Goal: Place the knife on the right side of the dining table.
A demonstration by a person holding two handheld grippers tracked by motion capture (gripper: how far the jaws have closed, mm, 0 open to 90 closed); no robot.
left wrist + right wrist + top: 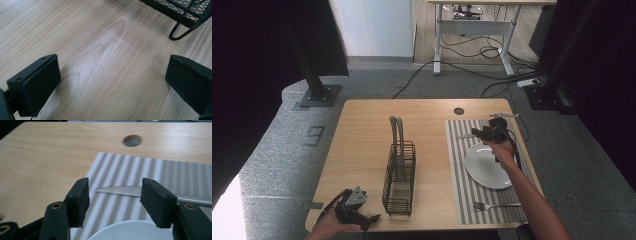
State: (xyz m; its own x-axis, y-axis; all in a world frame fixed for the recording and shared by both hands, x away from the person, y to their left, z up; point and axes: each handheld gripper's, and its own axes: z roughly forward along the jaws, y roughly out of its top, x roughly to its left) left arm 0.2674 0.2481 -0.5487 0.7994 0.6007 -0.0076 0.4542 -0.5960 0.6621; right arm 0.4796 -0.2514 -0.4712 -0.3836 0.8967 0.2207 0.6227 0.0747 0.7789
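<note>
A black wire-mesh caddy (399, 177) stands upright near the middle of the light wooden counter (362, 135), with two grey utensil handles (397, 131) rising from its far end. To its right lies a grey-and-white striped placemat (457, 165) carrying a round white plate (486, 166), a silver fork (494, 205) at the near edge and a silver knife (468, 135) beyond the plate.

The left hand-held gripper (353, 207) sits at the counter's near left corner; its own view shows jaws wide apart over bare wood, with a corner and wire foot of the caddy (183, 17) ahead.

The right hand-held gripper (492, 133) hovers above the plate's far rim. Its view shows jaws apart, gripping nothing, the knife blade (120, 190) lying crosswise beyond them, the plate rim (122, 231) below, and a round cable hole (132, 140) in the counter.
</note>
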